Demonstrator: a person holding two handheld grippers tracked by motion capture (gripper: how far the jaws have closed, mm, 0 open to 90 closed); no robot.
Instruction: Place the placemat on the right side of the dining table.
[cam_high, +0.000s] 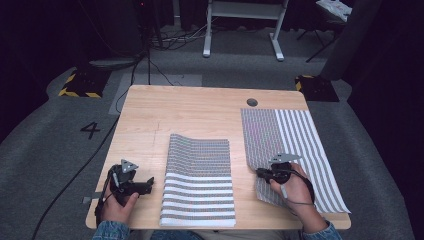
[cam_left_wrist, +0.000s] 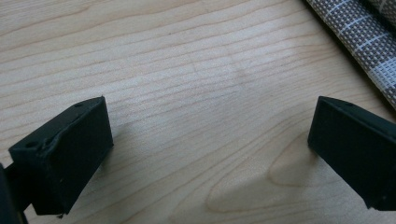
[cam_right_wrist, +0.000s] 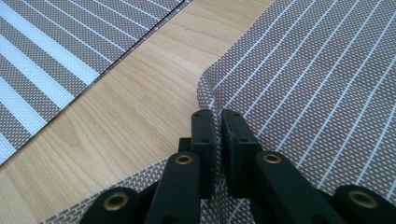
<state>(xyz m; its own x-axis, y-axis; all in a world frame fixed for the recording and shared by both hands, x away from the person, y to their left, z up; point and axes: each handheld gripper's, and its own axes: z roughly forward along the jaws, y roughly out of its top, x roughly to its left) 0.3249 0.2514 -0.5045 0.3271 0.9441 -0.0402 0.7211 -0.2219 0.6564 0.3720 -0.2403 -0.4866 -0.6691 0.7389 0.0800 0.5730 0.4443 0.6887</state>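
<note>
Right gripper (cam_high: 261, 173) pinching left edge of right striped mat (cam_high: 300, 150), jaws nearly together with raised fold of weave between them. Mat lying at right side of table (cam_high: 200, 105), near corner overhanging edge. Left gripper (cam_high: 148, 183) resting at near left on bare wood, jaws spread wide, holding nothing. Middle striped mat (cam_high: 199, 182) lying flat between both.

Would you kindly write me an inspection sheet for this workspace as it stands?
Surface: wooden table, bare between mats.
Job's things: middle mat lies with its far end slightly raised; right mat overhangs the table's right edge.
Clutter: nothing seen.
Grippers: left gripper open over bare wood; right gripper pinches the right mat's left edge.
Cables: black cable trails across the floor.
Surroundings: grey carpet, white desk frame, hazard-striped block.
</note>
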